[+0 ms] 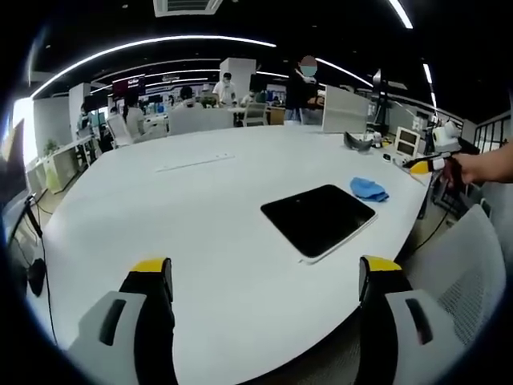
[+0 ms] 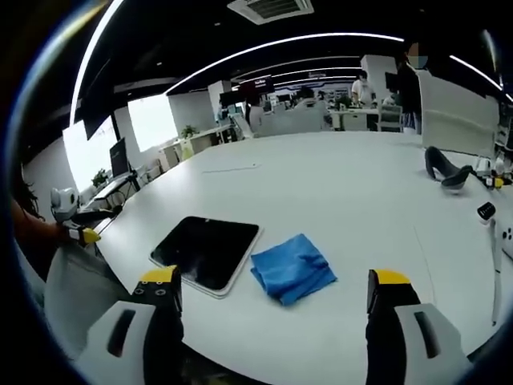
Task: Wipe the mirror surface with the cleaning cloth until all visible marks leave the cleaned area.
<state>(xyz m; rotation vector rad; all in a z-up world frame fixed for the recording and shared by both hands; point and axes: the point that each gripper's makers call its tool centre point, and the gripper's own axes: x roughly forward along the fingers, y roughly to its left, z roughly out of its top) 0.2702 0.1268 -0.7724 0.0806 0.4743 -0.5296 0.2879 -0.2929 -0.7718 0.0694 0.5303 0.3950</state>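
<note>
Mirror (image 1: 318, 218) lies flat, dark-faced, right of centre in the left gripper view, with the cloth (image 1: 369, 189) just beside its upper right corner on the table (image 1: 200, 208). Left gripper (image 1: 266, 289) hangs at the bottom edge, jaws wide apart and holding nothing. In the right gripper view the mirror (image 2: 206, 251) sits lower left and the cloth (image 2: 293, 268) lies crumpled at centre, touching its edge (or very nearly). Right gripper (image 2: 274, 298) stands with jaws apart, empty. Wiping looks not yet begun: the cloth is untouched and every step remains.
</note>
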